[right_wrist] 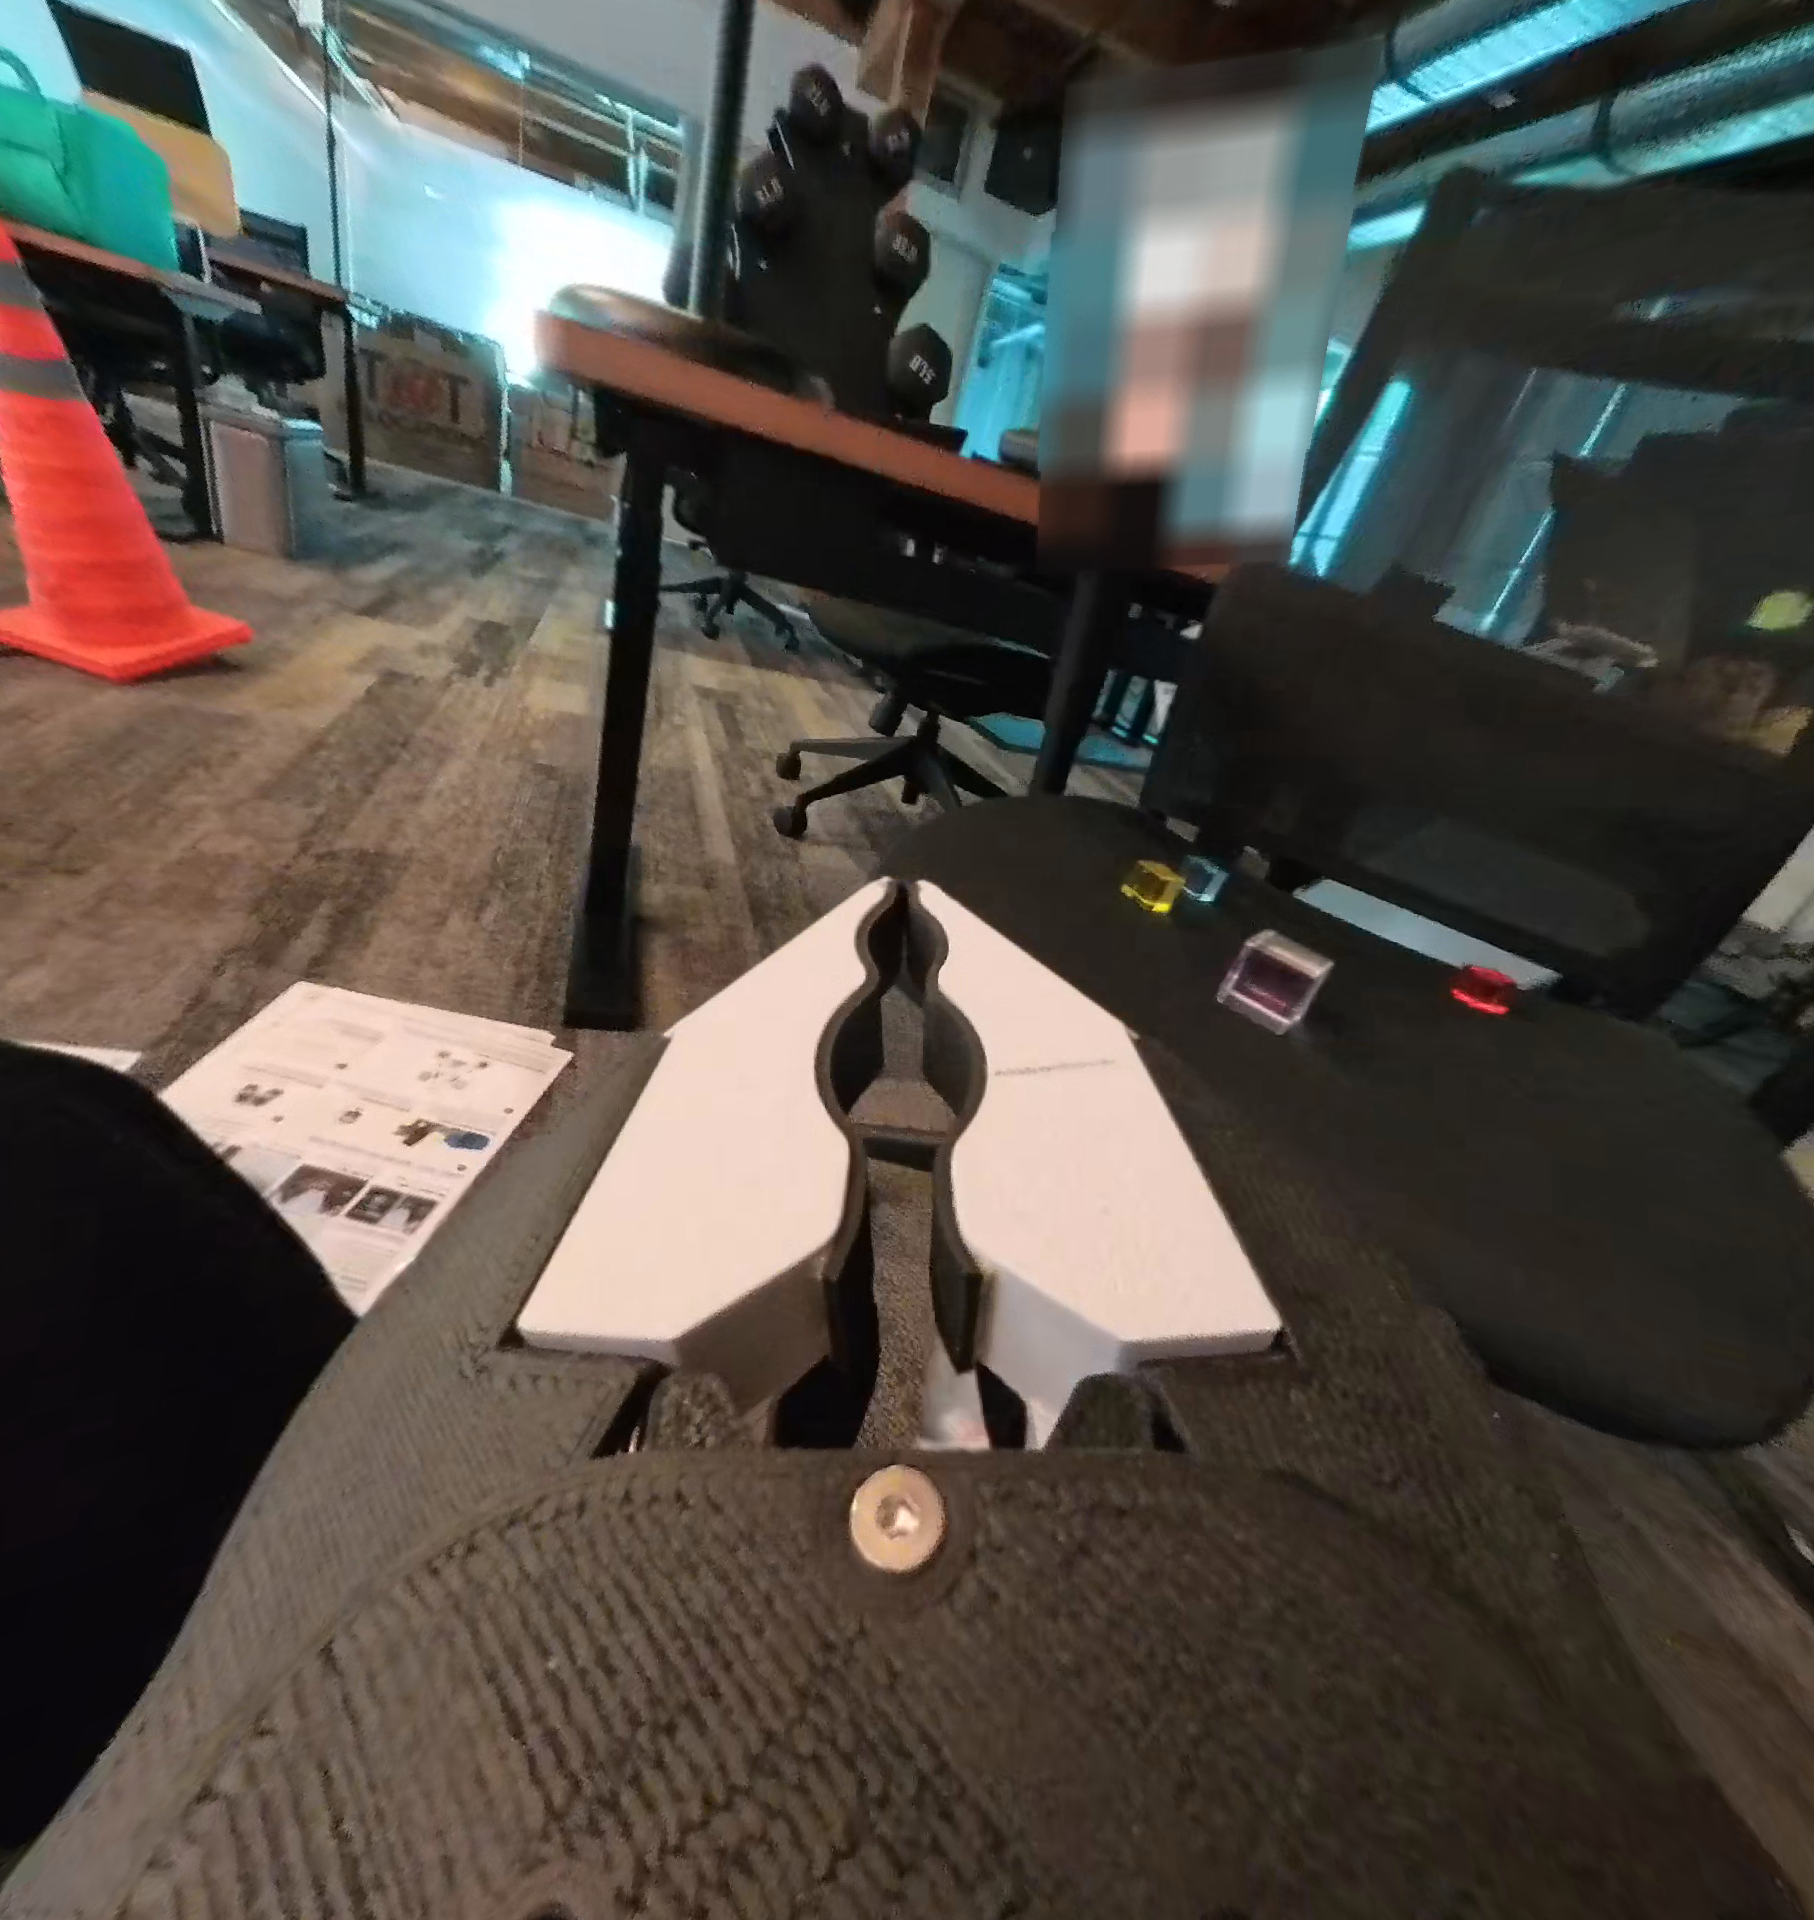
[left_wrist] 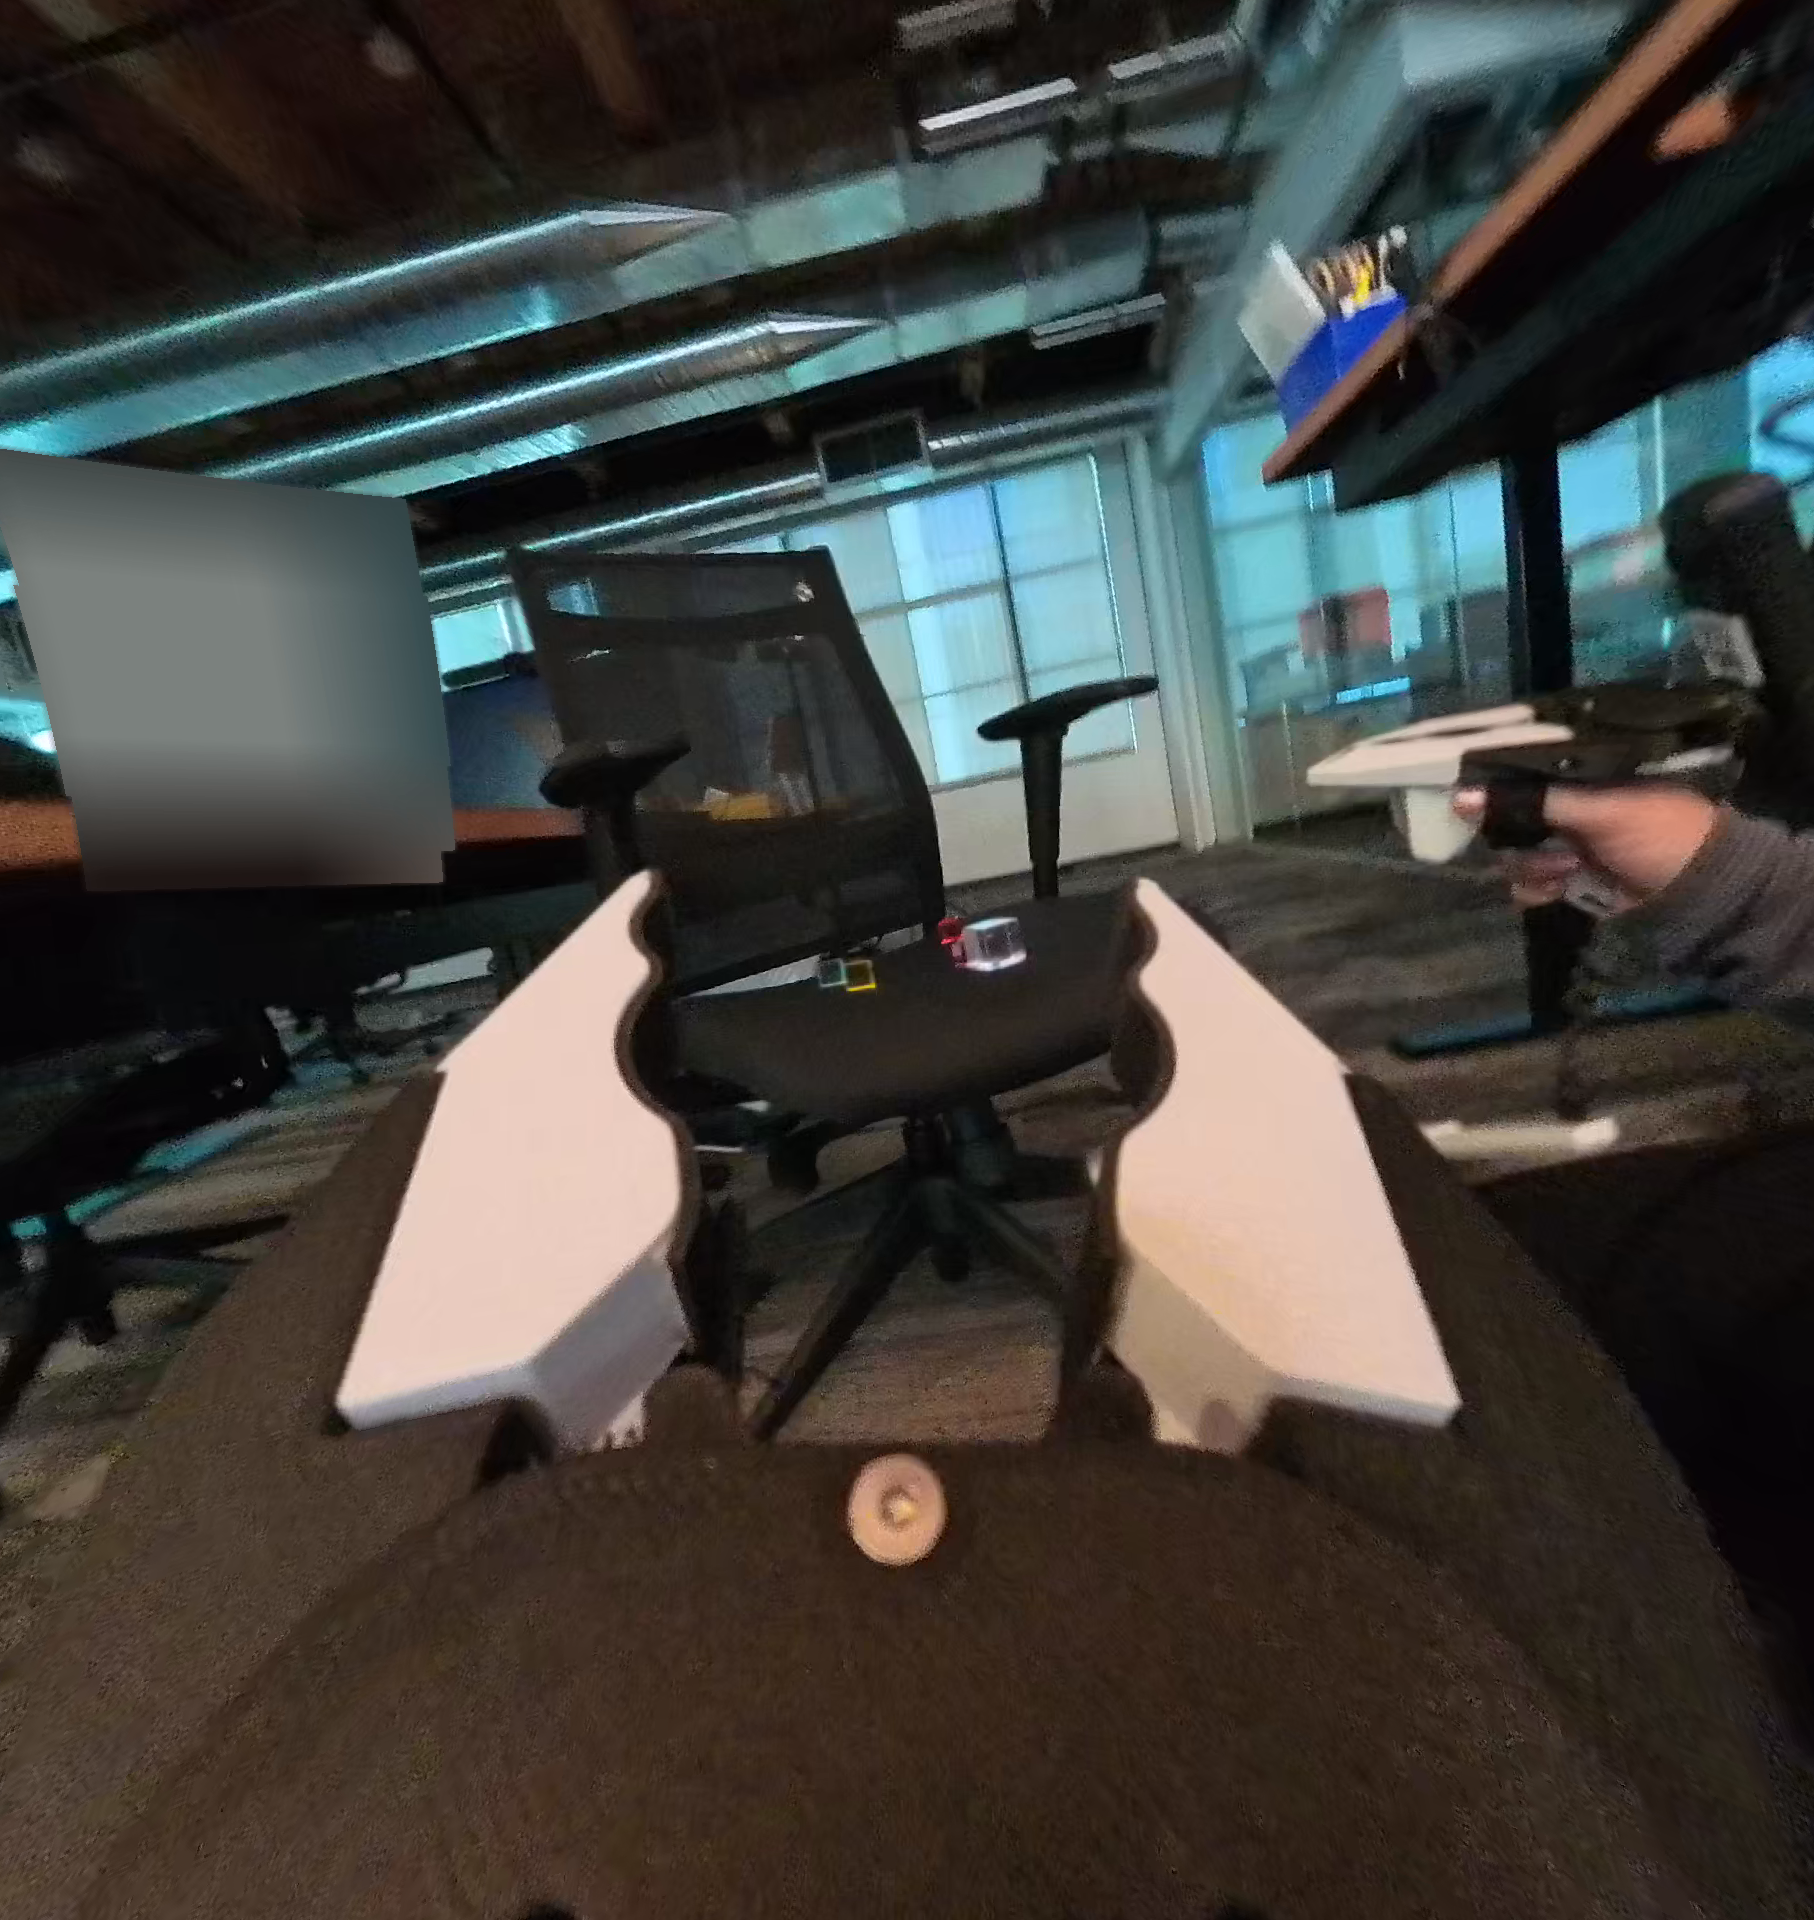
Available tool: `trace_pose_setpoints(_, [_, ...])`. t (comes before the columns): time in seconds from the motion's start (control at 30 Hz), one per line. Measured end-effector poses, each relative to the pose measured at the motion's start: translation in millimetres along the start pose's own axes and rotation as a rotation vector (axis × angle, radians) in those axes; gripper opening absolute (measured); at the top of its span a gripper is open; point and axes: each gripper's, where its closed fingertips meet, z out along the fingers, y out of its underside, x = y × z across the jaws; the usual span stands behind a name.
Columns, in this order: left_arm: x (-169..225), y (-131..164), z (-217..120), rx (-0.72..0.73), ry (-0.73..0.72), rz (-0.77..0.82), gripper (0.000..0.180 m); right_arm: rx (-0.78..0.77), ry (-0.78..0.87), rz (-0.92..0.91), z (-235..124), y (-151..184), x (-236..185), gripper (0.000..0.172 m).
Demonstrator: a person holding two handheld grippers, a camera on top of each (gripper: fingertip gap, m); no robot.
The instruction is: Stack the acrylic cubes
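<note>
— Cubes, four of them, lie on the black chair seat (right_wrist: 1402,1143): a clear cube (right_wrist: 1275,981), a red cube (right_wrist: 1483,987), a yellow cube (right_wrist: 1152,884) and a blue cube (right_wrist: 1204,879).

— How do they sit?

— Yellow and blue touch, or nearly so, near the mesh backrest (left_wrist: 737,727). The clear one, the largest, lies apart from that pair, with the red one just beside it.

— And the left gripper (left_wrist: 892,914)?

— Its white fingers (left_wrist: 560,1122) stand wide apart with nothing between them. It hangs in the air before the chair, well short of the cubes, which show far off through the gap.

— The right gripper (right_wrist: 905,883)?

— Its fingertips are pressed together on nothing. It hovers at the seat's front edge; the clear cube is the nearest, off to its right, not touching. A hand (left_wrist: 1599,842) in a grey sleeve holds it, seen from the left wrist view.

— What else is about?

— Printed sheets (right_wrist: 363,1122) on the carpet, a desk leg (right_wrist: 622,727), an orange cone (right_wrist: 61,447), more chairs.
</note>
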Motion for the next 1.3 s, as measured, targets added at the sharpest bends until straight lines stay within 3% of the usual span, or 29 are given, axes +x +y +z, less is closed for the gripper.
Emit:
trace_pose_setpoints(0.1, [-2,2,-24,0.063,-0.031,-0.109,0.084,0.004,0.007,-0.013,-5,-4,-9,0.0])
trace_pose_setpoints(0.23, [-24,20,-37,0.015,-0.126,-0.093,0.084,0.005,-0.015,-0.013,-1,13,-32,0.0])
trace_pose_setpoints(0.43, [-109,22,-70,0.028,-0.387,-0.05,0.089,-0.023,-0.043,-0.077,22,25,-66,0.0])
trace_pose_setpoints(0.53, [-140,50,-85,-0.007,-0.473,-0.064,0.082,-0.028,-0.03,-0.14,43,25,-76,0.006])
trace_pose_setpoints(0.6, [-148,79,-77,-0.088,-0.46,-0.108,0.082,-0.035,0.007,-0.202,58,26,-71,0.014])
trace_pose_setpoints(0.67, [-140,103,-58,-0.152,-0.387,-0.166,0.081,-0.026,0.051,-0.223,71,28,-59,0.025])
trace_pose_setpoints(0.77, [-121,134,-27,-0.25,-0.301,-0.213,0.082,0.017,0.035,-0.104,82,40,-47,0.04])
trace_pose_setpoints(0.97, [-52,178,70,-0.257,-0.091,-0.239,0.083,-0.085,0.12,-0.014,74,117,15,0.053])
trace_pose_setpoints(1.13, [11,172,190,-0.142,0.043,-0.243,0.082,-0.057,0.125,0.002,75,115,92,0.047])
trace_pose_setpoints(1.3, [41,179,281,-0.116,0.108,-0.278,0.081,-0.156,0.044,0.085,119,129,151,0.053])
